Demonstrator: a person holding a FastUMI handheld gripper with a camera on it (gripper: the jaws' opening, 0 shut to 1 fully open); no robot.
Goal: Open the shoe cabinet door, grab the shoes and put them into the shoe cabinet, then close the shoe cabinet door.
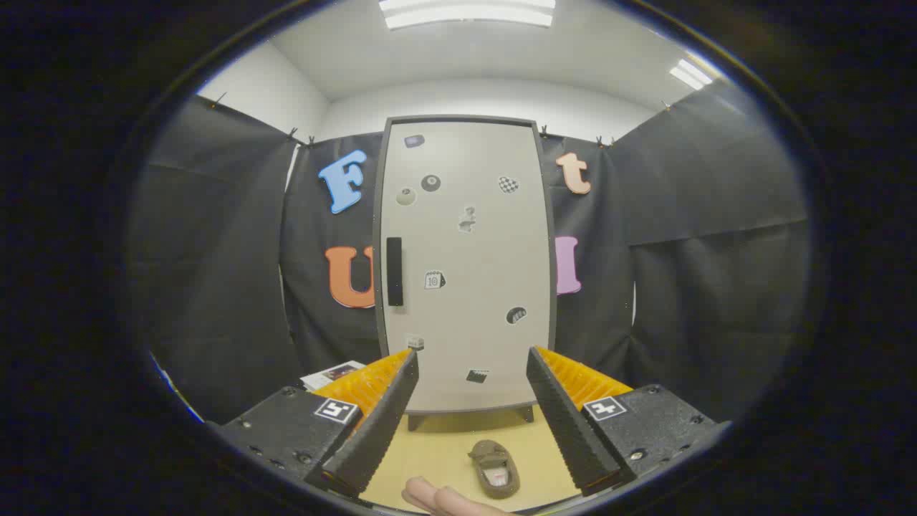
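Facing the shoe cabinet (466, 265), the gripper (473, 365) hovers with its two fingers spread wide and nothing between them. The cabinet stands upright against the booth wall, well beyond the fingertips, and its door (469, 215) looks fully closed, dotted with small stickers. So the first step seems to be the one in hand: the door is not yet open and nothing has been stowed.

A dark vertical handle (394, 271) sits on the door's near-left edge, above and beyond the left finger. The next move likely calls for carrying the fingers forward and up to that handle, closing on it, and swinging the door outward.

Lower down, on the pale floor (437, 444) between the cabinet and the fingers, lies a shoe (494, 467). It rests between the two fingers, a little toward the right one, apart from both. It appears to be a brownish slipper, though the edge distortion makes that uncertain. Just nearer than the shoe, a person's fingertips (440, 498) show.
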